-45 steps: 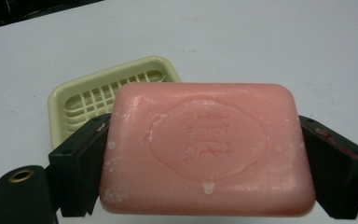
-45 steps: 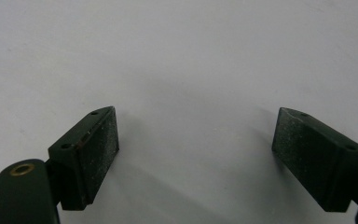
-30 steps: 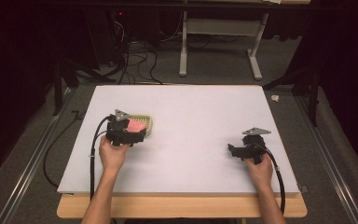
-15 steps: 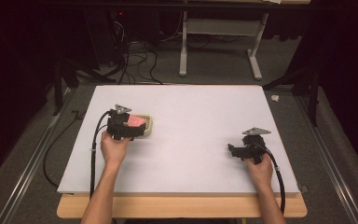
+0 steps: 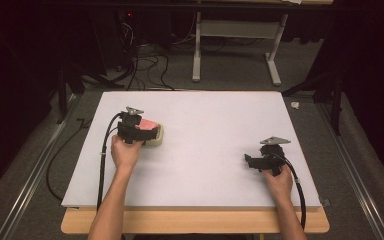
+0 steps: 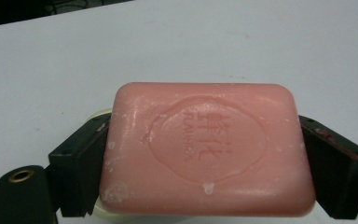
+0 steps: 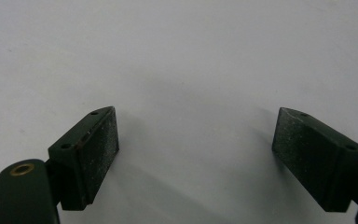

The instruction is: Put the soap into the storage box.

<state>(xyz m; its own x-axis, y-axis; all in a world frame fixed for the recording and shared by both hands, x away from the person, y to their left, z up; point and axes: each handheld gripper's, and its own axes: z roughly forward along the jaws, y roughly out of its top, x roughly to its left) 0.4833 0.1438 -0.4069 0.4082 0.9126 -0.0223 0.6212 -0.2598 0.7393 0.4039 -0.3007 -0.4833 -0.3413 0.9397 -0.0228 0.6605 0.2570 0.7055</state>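
Note:
A pink soap bar (image 6: 205, 149) with an embossed stamp lies flat between the two black jaws of my left gripper (image 6: 205, 156), which press on its two short ends. A cream soap dish (image 6: 103, 207) peeks out under it. In the high view the soap bar (image 5: 148, 125) and the dish (image 5: 158, 138) sit at the left of the white table board (image 5: 205, 120), with the left gripper (image 5: 147, 131) over them. My right gripper (image 5: 248, 161) rests low at the right side; its jaws (image 7: 196, 144) stand wide apart over bare white surface.
The white board lies on a wooden table whose front edge (image 5: 195, 222) shows below it. Black cables (image 5: 102, 165) trail from both grippers. A white desk frame (image 5: 235, 50) and floor cables stand beyond the far edge.
The left gripper has crept slightly forward over the soap and dish. The right gripper has stayed where it was.

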